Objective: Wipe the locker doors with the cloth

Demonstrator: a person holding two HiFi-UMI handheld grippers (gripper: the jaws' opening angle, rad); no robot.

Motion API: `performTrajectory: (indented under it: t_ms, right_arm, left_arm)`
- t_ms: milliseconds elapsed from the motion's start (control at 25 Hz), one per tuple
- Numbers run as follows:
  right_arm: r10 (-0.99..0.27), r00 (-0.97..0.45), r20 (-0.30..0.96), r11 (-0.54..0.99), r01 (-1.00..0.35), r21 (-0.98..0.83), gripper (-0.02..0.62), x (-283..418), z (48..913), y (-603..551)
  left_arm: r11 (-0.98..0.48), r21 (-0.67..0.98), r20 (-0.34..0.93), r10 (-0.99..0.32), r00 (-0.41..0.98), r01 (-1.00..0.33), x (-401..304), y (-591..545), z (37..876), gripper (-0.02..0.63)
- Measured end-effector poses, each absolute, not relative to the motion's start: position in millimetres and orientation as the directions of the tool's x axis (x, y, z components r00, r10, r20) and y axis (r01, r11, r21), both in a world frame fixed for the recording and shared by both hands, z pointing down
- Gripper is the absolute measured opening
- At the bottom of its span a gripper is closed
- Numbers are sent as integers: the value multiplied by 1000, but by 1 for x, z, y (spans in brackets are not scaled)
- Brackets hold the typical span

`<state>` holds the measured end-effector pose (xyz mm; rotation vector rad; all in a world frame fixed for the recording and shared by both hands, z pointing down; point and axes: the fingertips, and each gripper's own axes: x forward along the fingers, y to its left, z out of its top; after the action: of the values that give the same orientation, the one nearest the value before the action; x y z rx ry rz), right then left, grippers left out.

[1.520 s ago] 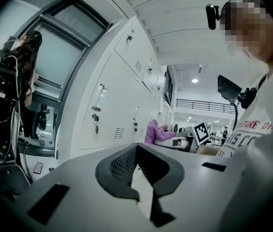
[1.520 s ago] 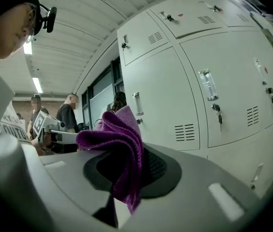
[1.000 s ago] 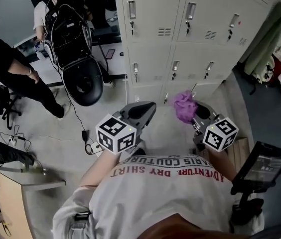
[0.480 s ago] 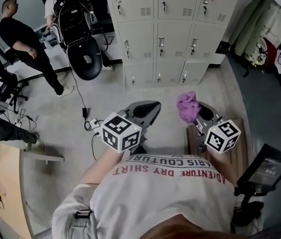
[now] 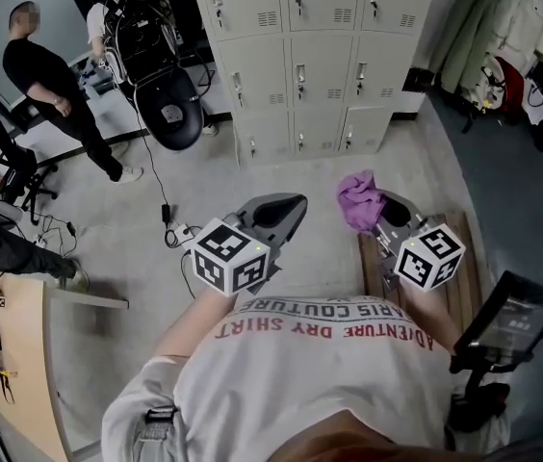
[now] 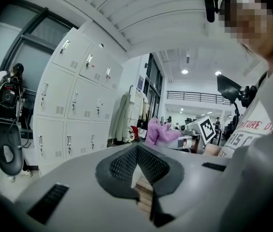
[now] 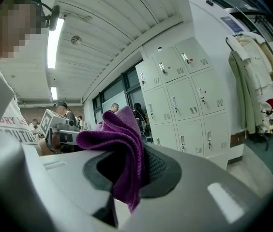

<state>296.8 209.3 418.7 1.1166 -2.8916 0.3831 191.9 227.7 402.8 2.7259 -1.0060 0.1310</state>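
Getting into position rn imo, no wiping yet. Right gripper (image 7: pixel 132 174) has its jaws pinching the purple cloth (image 7: pixel 121 146). Most of it bunches up past the tips toward 12 o'clock, w/ a tail hanging down between the pads. Left gripper (image 6: pixel 137 167) has its jaws pressed together w/ nothing in them. Locker doors (image 5: pixel 296 56) sit at 12 o'clock in the head view, well apart from both grippers. Next move prob needs stepping closer and getting the cloth flat onto a door.

Purple cloth (image 5: pixel 358 200); beige locker doors (image 5: pixel 262 75); grey floor (image 5: pixel 204 186); black chair (image 5: pixel 168 118); white shirt (image 5: pixel 310 383).
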Motion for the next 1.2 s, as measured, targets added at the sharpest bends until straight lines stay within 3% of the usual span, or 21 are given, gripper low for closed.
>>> performTrajectory:
  t_ms: [1200]
  right_arm:
    - [-681,-726,98,701,-684,-203,66,289,410,243]
  left_arm:
    - [-779,148,125,-597,793,-610,191,257,387,2]
